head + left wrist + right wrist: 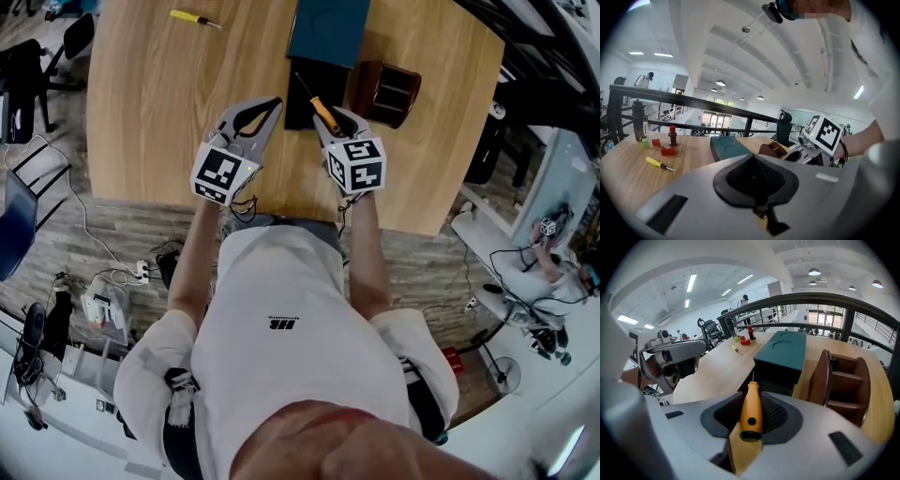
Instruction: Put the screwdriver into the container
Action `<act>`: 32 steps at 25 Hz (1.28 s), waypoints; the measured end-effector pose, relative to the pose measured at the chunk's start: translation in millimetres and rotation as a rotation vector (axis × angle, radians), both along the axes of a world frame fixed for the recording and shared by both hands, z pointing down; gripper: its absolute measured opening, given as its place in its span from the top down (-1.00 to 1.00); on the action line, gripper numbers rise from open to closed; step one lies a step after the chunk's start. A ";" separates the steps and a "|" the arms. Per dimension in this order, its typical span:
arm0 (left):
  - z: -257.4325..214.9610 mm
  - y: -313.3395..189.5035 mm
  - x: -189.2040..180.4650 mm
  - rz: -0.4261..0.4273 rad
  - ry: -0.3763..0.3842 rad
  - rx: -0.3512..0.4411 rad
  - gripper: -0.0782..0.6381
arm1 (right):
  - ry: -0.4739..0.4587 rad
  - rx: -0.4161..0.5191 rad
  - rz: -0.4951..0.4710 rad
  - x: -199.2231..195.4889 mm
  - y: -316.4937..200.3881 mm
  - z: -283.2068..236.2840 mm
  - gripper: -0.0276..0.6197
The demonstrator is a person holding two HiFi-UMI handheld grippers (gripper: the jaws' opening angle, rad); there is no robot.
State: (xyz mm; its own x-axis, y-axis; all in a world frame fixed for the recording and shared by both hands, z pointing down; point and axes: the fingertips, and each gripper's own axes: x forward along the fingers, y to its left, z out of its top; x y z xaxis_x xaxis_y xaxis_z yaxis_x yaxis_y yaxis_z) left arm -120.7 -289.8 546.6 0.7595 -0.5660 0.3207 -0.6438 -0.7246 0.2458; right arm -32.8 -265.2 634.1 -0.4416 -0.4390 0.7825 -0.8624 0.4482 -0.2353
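Orange-handled screwdriver [751, 420] clamped between the partly spread jaws of the right gripper [751, 405], tip pointing at the black container [302, 92] just ahead on the table [159, 112], left gripper [272, 105] alongside, jaws together, empty

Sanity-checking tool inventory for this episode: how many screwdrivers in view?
2. The orange screwdriver is clamped in the right gripper, over the table's near side. The yellow screwdriver lies on the table, far left. The dark box interior is partly unseen, so another may be hidden.
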 end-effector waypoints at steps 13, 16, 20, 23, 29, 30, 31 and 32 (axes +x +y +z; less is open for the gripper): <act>18.6 -4.5 6.4 0.033 -0.002 -0.026 0.76 | 0.008 -0.007 0.054 4.8 -16.5 19.0 0.56; 22.1 -7.5 6.5 0.033 -0.001 -0.030 0.76 | 0.015 -0.009 0.056 3.4 -22.0 23.5 0.56; 28.6 -10.4 6.8 0.039 -0.012 -0.039 0.76 | 0.019 -0.014 0.054 -0.7 -29.2 30.3 0.56; 32.3 -10.7 8.6 0.040 -0.014 -0.046 0.76 | 0.021 -0.023 0.043 -3.8 -32.5 36.7 0.55; 39.4 -12.9 9.2 0.038 -0.012 -0.061 0.76 | 0.033 -0.052 0.030 -9.7 -38.6 50.7 0.55; 40.6 -13.3 8.5 0.037 -0.010 -0.065 0.76 | 0.033 -0.057 0.033 -10.6 -39.5 52.8 0.55; 41.8 -13.5 7.4 0.034 -0.006 -0.070 0.76 | 0.033 -0.063 0.037 -11.7 -40.1 54.7 0.55; 43.0 -13.4 6.2 0.031 -0.004 -0.076 0.76 | 0.033 -0.070 0.042 -12.7 -40.4 56.7 0.55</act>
